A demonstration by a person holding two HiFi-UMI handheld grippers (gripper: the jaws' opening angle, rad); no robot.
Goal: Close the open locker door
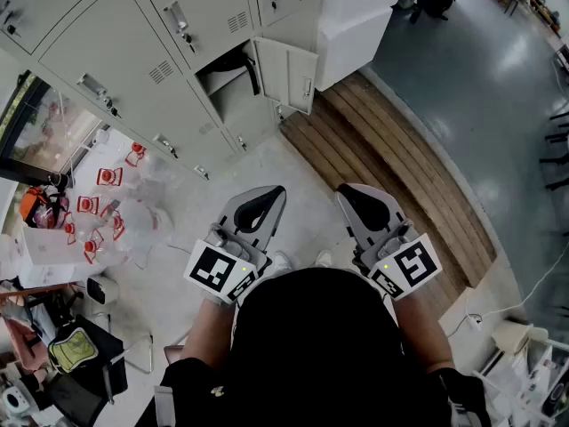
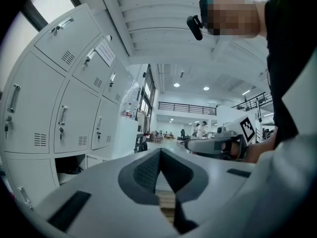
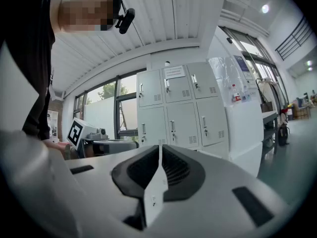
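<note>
Several clear plastic bags with red labels (image 1: 105,205) lie on the pale floor at the far left of the head view. Below them sits a black and yellow bag (image 1: 75,349). Next to the right, a bank of pale grey lockers (image 1: 116,47) runs across the top of the view, all shut but one. The open locker door (image 1: 289,74) belongs to a low compartment near the right end of the bank. It stands swung out from the right side of its dark opening (image 1: 227,71), beside a white pillar (image 1: 360,16).

Below the door and well apart from it, the left gripper (image 1: 267,198) points toward the lockers, with its marker cube (image 1: 218,270) close to the person's body. In the left gripper view its jaws are clenched, the pads meeting at the tips, and nothing is caught between them. Only wooden boards show through the gap lower down.

Just to the right, the right gripper (image 1: 356,194) is held level with the left one, its own marker cube (image 1: 411,265) behind it. Its jaws are also pressed together and grasp nothing. A strip of wooden boards (image 1: 391,172) runs diagonally past the right gripper, and grey-blue floor (image 1: 484,87) fills the far right.
</note>
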